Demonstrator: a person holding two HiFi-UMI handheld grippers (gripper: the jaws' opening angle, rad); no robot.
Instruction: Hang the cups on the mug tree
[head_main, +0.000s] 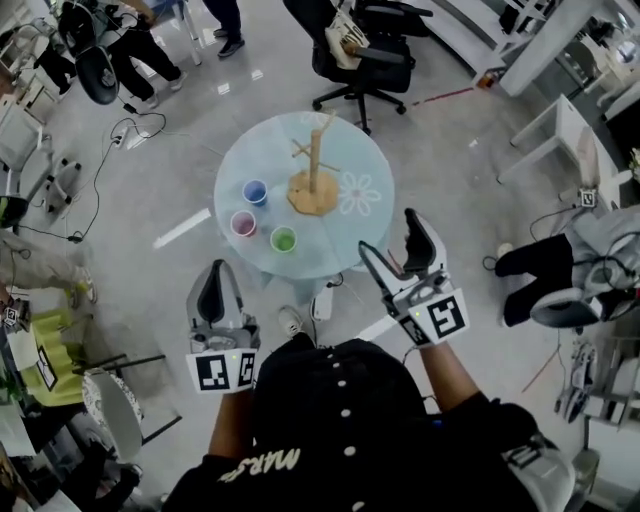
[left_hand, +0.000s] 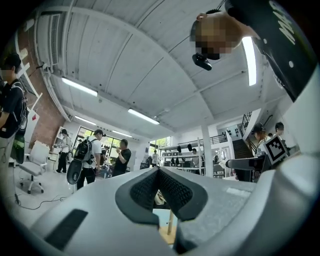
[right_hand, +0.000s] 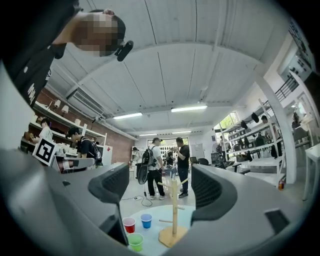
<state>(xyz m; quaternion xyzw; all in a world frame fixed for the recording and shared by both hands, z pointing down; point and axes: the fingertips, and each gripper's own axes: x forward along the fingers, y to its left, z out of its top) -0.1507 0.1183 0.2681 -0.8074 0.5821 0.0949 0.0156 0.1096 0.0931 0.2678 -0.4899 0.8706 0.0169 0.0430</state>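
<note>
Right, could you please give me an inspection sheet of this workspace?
Surface: round pale-blue table, flower prints.
Job's things: wooden mug tree, pegs bare; blue cup, pink cup, green cup upright beside it.
Clutter: nothing seen on the table.
Grippers: left gripper fingers together, empty; right gripper fingers apart, empty; neither touches a cup.
Cables: black cable on the floor, left.
Surroundings: office chair beyond the table; people nearby.
</note>
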